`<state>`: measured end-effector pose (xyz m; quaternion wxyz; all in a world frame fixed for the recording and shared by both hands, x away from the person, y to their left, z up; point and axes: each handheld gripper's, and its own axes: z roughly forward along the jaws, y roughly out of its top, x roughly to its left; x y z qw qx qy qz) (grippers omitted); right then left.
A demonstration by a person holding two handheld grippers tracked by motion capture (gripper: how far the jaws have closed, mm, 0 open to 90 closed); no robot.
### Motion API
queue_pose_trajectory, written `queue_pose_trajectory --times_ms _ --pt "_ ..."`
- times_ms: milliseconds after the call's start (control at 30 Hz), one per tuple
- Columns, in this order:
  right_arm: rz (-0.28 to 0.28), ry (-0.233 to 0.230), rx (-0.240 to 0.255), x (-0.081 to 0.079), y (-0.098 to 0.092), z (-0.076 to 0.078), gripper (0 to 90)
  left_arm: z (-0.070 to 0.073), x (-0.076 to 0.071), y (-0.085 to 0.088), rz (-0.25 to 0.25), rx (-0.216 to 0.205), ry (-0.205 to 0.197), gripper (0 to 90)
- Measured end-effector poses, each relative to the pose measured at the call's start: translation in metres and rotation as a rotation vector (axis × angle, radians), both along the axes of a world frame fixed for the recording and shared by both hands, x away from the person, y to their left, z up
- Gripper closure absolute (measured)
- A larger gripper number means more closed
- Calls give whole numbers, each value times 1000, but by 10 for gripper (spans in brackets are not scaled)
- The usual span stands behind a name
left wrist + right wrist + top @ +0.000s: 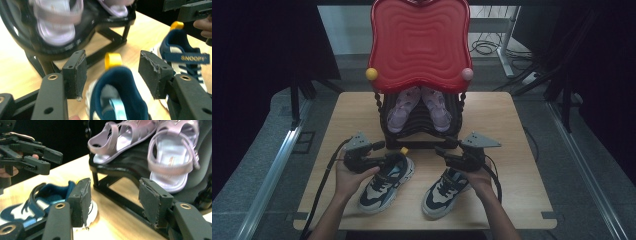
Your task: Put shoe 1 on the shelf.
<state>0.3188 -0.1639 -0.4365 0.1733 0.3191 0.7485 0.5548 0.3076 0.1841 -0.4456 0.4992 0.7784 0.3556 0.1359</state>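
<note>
Two navy-and-white sneakers lie on the wooden table (507,130), the left sneaker (387,182) and the right sneaker (444,192). My left gripper (379,146) hovers over the left sneaker's heel. In the left gripper view it is open (113,63), with the navy heel collar (120,82) and yellow pull loop (113,60) between the pads, untouched. My right gripper (441,150) sits above the right sneaker's heel. In the right gripper view it is open (113,195) and holds nothing, and the left sneaker (37,200) lies at left.
A black rack (419,132) with a red wavy top (419,45) stands at the table's back. Two lilac sandals (404,107) (437,107) rest on its shelf. In the right gripper view the sandals (117,140) (172,157) are close ahead.
</note>
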Motion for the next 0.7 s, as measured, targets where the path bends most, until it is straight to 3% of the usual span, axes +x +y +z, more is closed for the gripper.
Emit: queue_pose_trajectory --times_ms 233,367,467,567,700 --pt "18 4 -3 -14 -10 -8 453 -12 -16 8 27 -17 8 401" --pt "29 21 -34 -18 -14 -12 455 -13 -24 12 26 -11 15 400" --pt "38 27 -44 -19 -15 -13 455 -13 -31 16 24 -28 -7 423" --pt "47 30 -54 -22 -14 -15 456 -12 -39 17 0 -20 -15 453" --pt "38 20 -57 -24 -13 -16 461 -18 -46 22 -15 5 14 507"
